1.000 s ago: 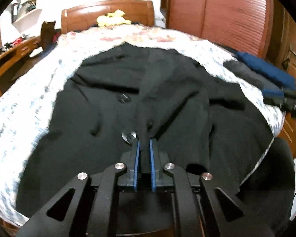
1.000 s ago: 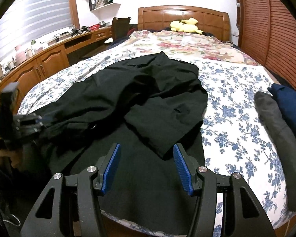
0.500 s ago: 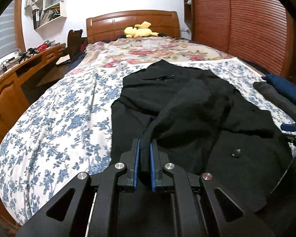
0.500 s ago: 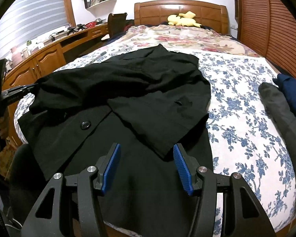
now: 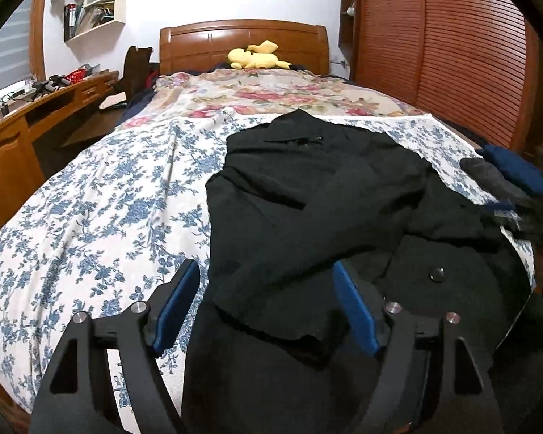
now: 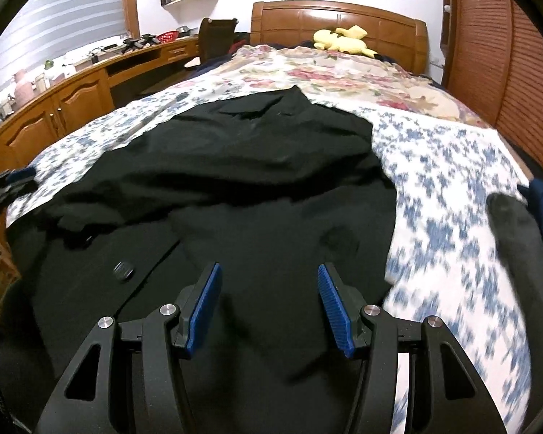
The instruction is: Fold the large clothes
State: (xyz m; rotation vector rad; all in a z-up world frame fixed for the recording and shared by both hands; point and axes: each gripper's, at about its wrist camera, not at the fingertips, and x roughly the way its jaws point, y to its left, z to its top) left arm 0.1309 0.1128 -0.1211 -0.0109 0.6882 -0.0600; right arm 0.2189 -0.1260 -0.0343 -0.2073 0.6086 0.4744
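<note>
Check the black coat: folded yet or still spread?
Partly folded: one sleeve lies across the coat front, while the body remains spread over the bed.

yellow plush (image 5: 256, 55) top centre at headboard (image 5: 242, 41), floral bedspread (image 5: 101, 209) left, desk (image 6: 72, 90) upper left, shelf (image 5: 94, 11) above, folded navy and grey clothes (image 5: 506, 177) right edge
</note>
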